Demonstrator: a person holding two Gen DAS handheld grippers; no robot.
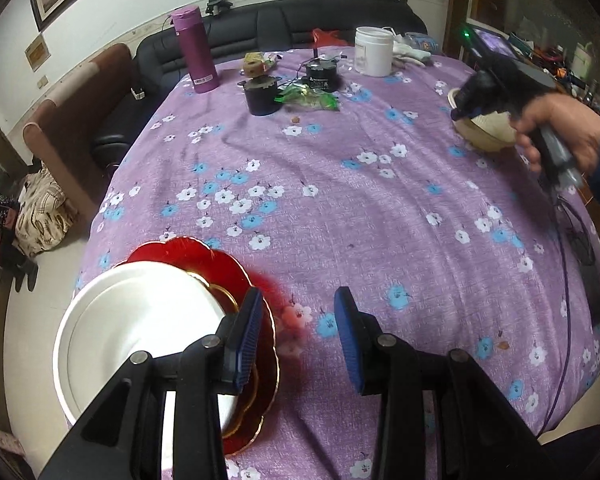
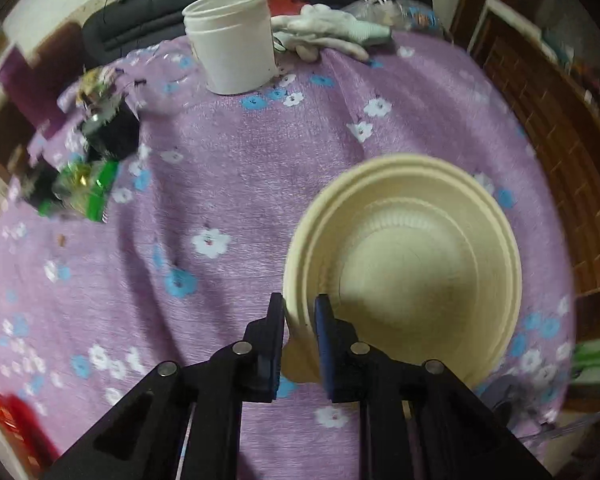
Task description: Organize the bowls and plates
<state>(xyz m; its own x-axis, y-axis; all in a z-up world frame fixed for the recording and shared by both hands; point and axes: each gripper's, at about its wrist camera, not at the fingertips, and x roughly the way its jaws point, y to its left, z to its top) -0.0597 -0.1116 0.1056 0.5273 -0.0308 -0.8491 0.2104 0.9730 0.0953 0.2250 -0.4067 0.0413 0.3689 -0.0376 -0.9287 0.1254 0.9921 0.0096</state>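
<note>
Plate point(image 1: 140, 320) on scalloped dish point(image 1: 204, 260)

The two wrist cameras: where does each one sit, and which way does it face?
Left wrist: on the left tongs, facing down across the table; open fingers beside white plate on red plate; the person's hand shows.
Right wrist: on the right tongs, facing down, shut on the cream bowl rim.
Shared: bowl, white jar, purple tablecloth.
</note>
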